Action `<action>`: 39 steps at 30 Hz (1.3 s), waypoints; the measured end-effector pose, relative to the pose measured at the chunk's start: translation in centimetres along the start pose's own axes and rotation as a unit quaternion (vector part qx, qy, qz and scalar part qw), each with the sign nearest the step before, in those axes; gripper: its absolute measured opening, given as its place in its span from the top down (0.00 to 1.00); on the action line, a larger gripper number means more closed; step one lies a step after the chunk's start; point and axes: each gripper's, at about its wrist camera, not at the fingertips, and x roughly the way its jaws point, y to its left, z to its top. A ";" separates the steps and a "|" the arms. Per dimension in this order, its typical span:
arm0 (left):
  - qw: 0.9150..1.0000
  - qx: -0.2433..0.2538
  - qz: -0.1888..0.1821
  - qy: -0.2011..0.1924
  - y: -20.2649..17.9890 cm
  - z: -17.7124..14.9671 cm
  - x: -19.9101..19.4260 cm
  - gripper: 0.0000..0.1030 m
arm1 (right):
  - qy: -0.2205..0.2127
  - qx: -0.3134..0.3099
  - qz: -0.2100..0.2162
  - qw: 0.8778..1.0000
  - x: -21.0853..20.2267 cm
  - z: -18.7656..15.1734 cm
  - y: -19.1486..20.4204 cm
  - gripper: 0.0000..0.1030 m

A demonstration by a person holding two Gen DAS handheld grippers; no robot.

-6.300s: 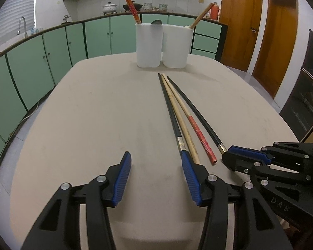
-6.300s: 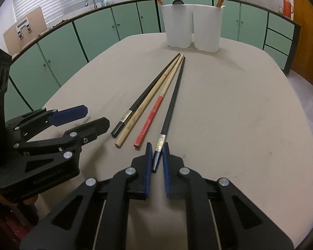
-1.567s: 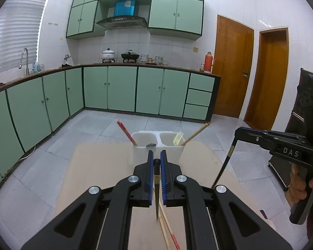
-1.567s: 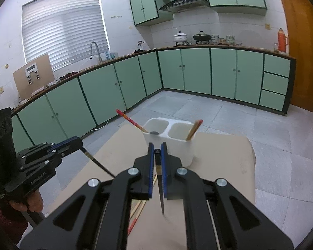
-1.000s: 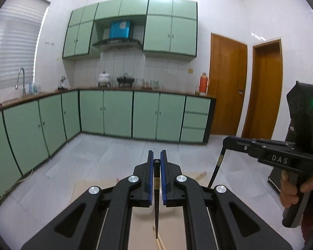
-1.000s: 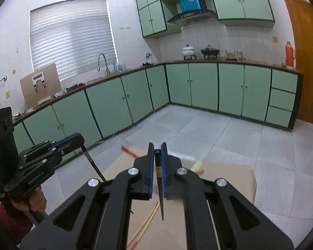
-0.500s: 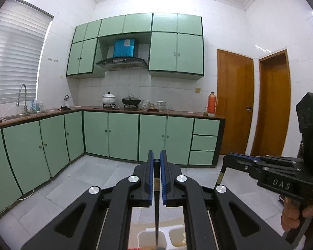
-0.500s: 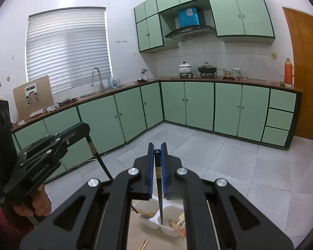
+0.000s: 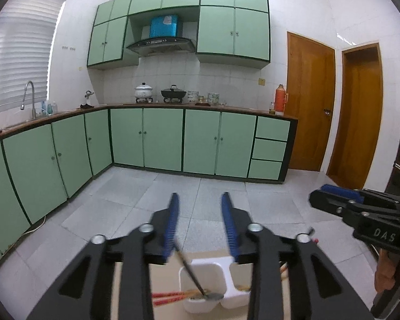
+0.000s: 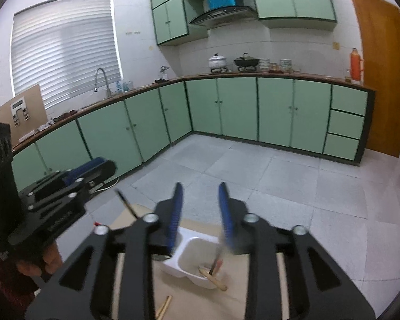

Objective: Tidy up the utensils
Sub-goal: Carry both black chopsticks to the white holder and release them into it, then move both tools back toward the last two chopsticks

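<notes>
- Opening just now on both sides: left gripper (image 9: 200, 229) and right gripper (image 10: 200, 213) have spread their jaws, nothing left between the pads; half a sec ago each was clamped on a black chopstick held point-down over the holder
- Left black chopstick (image 9: 190, 273) now leans free in the left compartment of the white holder (image 9: 228, 262), tip down among the red chopsticks (image 9: 168, 297) and what looks like a spoon bowl – too blurred to be sure
- Right black chopstick (image 10: 215, 262) stands in the holder's right compartment (image 10: 197, 253) beside a tan stick, motion-blurred, prob still settling
- Table (image 10: 200, 301): at least one tan chopstick (image 10: 164, 305) lies loose near the holder
- Judgement: both blacks delivered, one per compartment; remaining sticks on table come next; pair is split, may or may not matter
</notes>
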 end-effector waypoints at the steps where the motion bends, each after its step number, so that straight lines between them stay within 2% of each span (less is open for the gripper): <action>1: 1.000 0.000 0.000 -0.006 0.1 -0.5 -1.1 0.58 | -0.007 0.004 -0.007 1.000 -0.7 -0.5 -0.2 0.51; 3: 1.000 0.003 -0.003 -0.012 0.3 -1.2 -2.3 0.48 | -0.016 0.007 -0.012 1.000 -1.9 -1.5 -0.3 0.42; 5: 1.000 0.006 -0.008 -0.010 0.3 -2.6 -4.1 0.45 | -0.023 0.011 -0.019 1.000 -3.3 -3.0 -0.4 0.33; 8: 1.000 0.004 -0.011 -0.004 0.3 -4.7 -6.2 0.43 | -0.023 0.013 -0.029 0.999 -5.1 -5.8 -0.3 0.27; 12: 0.999 -0.007 -0.012 0.029 0.4 -8.8 -8.5 0.38 | -0.013 0.019 -0.035 0.999 -7.1 -10.2 0.6 0.22; 16: 0.997 -0.004 0.006 0.072 0.3 -13.5 -9.9 0.37 | 0.002 0.014 -0.061 0.998 -8.2 -15.4 2.2 0.20; 21: 0.993 -0.002 0.025 0.118 0.2 -19.1 -11.2 0.37 | 0.020 0.017 -0.066 0.997 -8.7 -21.3 4.6 0.20; 26: 0.986 0.008 0.031 0.165 0.0 -23.8 -12.4 0.37 | 0.062 0.018 -0.052 0.997 -8.4 -25.8 6.8 0.27; 29: 0.983 0.005 0.041 0.178 0.2 -25.9 -13.0 0.37 | 0.077 0.011 -0.057 0.995 -8.4 -27.7 8.2 0.31; 34: 0.981 0.015 0.054 0.186 0.3 -27.8 -13.5 0.44 | 0.110 0.000 -0.043 0.993 -7.7 -30.4 10.6 0.44; 39: 0.978 0.007 0.060 0.200 1.2 -28.7 -13.6 0.44 | 0.126 -0.001 -0.029 0.992 -7.5 -32.0 11.8 0.53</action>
